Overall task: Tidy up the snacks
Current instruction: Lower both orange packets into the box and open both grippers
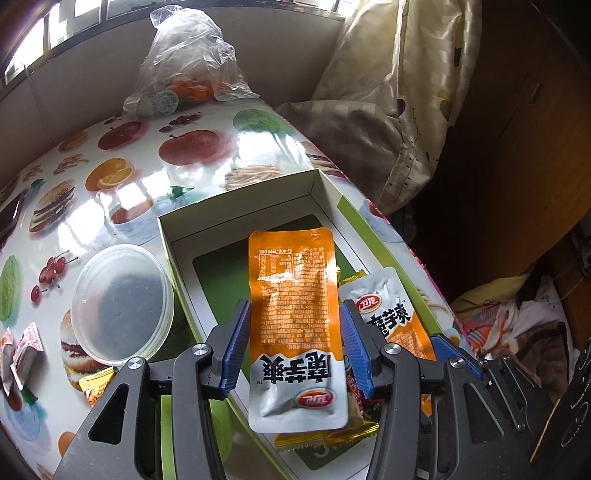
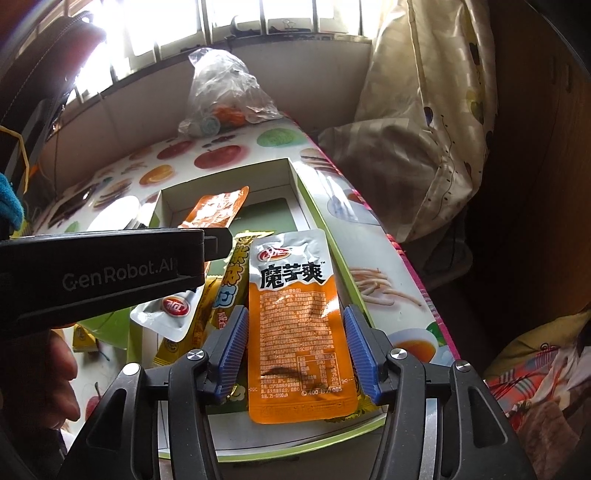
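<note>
Daylight through a barred window [image 2: 221,22] glares on the fruit-print table [image 1: 110,155] beside a curtain [image 2: 424,92].
</note>
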### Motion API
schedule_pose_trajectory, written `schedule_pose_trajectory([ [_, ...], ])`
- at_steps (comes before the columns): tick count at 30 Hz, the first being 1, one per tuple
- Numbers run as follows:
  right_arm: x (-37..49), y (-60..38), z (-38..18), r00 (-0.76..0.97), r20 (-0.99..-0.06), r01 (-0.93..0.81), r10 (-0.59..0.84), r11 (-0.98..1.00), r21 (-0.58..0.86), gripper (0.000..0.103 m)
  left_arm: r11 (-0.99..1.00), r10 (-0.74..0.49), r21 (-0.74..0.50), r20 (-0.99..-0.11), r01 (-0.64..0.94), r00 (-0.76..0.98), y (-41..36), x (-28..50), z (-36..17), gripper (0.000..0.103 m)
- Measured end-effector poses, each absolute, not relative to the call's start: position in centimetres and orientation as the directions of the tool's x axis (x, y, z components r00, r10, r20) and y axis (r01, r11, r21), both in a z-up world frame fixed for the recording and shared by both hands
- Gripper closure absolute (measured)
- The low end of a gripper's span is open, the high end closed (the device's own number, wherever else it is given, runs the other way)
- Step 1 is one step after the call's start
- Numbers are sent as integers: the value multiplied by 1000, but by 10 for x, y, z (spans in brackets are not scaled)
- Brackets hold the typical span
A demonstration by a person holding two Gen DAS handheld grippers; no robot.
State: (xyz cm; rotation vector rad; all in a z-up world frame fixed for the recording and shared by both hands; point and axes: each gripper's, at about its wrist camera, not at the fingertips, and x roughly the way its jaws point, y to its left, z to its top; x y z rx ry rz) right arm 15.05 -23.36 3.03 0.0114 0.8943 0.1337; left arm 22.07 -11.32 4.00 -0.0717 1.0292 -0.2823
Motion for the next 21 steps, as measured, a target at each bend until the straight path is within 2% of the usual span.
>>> schedule_pose_trajectory([
  [21,139,-231,44,642,-759,-111,108,993,47,45,962,-266,-182,-798,205,540,-103,197,66,53],
])
